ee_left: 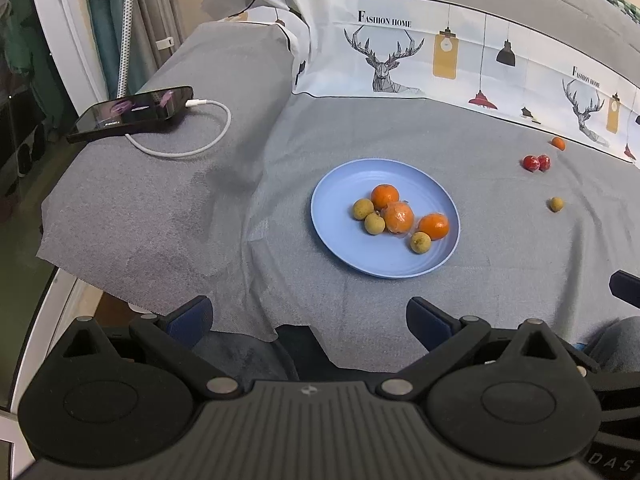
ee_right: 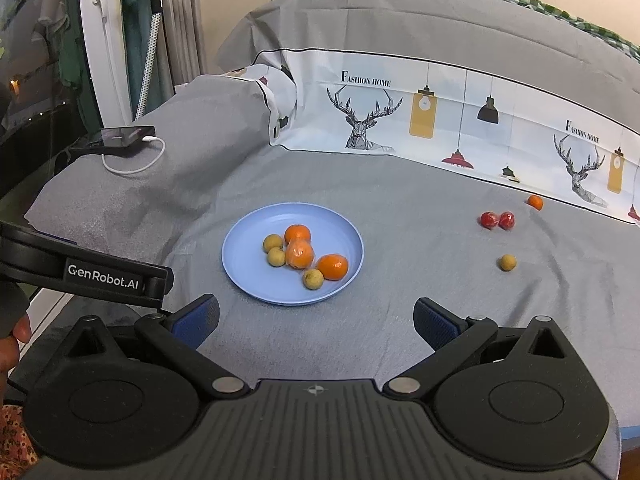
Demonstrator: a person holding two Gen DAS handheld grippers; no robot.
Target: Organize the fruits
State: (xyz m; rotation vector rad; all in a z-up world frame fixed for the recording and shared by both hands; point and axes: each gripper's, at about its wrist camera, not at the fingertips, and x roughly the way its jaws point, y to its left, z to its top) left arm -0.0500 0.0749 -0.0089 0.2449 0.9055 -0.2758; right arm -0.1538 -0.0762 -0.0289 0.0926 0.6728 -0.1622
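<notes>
A blue plate (ee_left: 340, 236) (ee_right: 248, 272) sits on the grey cloth, holding three oranges (ee_left: 398, 217) (ee_right: 299, 254) and three small yellow-brown fruits (ee_left: 420, 242) (ee_right: 313, 279). Off the plate to the right lie two red fruits (ee_left: 536, 163) (ee_right: 497, 220), a small orange fruit (ee_left: 558, 143) (ee_right: 535, 202) and one yellow-brown fruit (ee_left: 556, 204) (ee_right: 507, 262). My left gripper (ee_left: 308, 318) is open and empty, near the cloth's front edge, short of the plate. My right gripper (ee_right: 316, 320) is open and empty, just in front of the plate.
A black phone (ee_left: 132, 114) (ee_right: 124, 136) with a white charging cable (ee_left: 192, 148) lies on a raised grey cushion at the left. A printed deer-pattern cloth (ee_left: 400, 56) (ee_right: 380, 120) rises behind. The left gripper's body (ee_right: 100, 276) shows at the left of the right wrist view.
</notes>
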